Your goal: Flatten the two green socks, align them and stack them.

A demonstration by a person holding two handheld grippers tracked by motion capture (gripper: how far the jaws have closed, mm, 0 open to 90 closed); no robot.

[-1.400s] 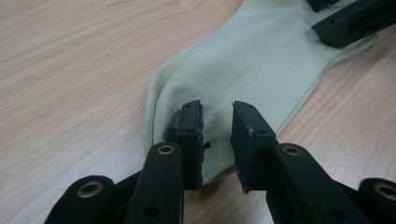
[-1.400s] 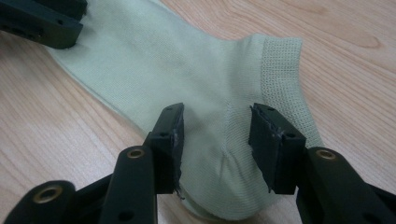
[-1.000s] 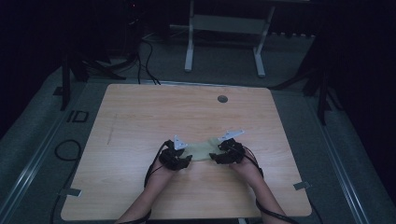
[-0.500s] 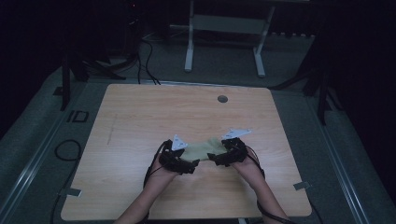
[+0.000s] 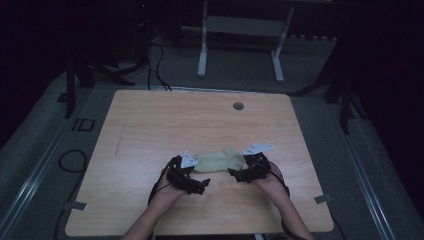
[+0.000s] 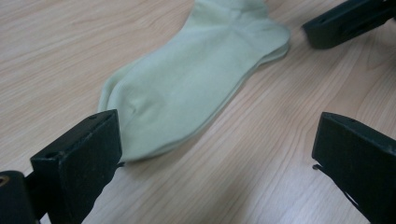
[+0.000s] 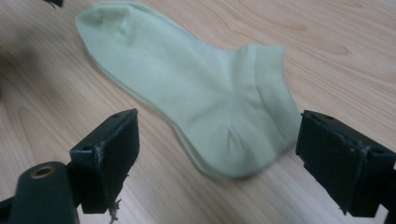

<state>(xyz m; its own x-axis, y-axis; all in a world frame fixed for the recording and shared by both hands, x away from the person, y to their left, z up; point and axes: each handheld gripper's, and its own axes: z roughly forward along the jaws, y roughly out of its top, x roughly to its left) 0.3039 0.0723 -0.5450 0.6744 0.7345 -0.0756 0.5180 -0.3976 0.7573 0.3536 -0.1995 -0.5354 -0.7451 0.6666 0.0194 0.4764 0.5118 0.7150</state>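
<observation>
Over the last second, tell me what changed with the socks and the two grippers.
Both grippers let go: the left gripper and right gripper have just been opening, and their jaws now stand wide apart, pressing on nothing. The pale green socks, held up between them before, now lie flat, stacked on the table. Both hands stayed close at the socks' two ends.

The high view looks forward and down from above the person's side onto the whole table [image 5: 150,130]. Each gripper view sits low and close over the tabletop, facing along its own jaws. All three share the pale green sock [image 5: 219,161].
</observation>
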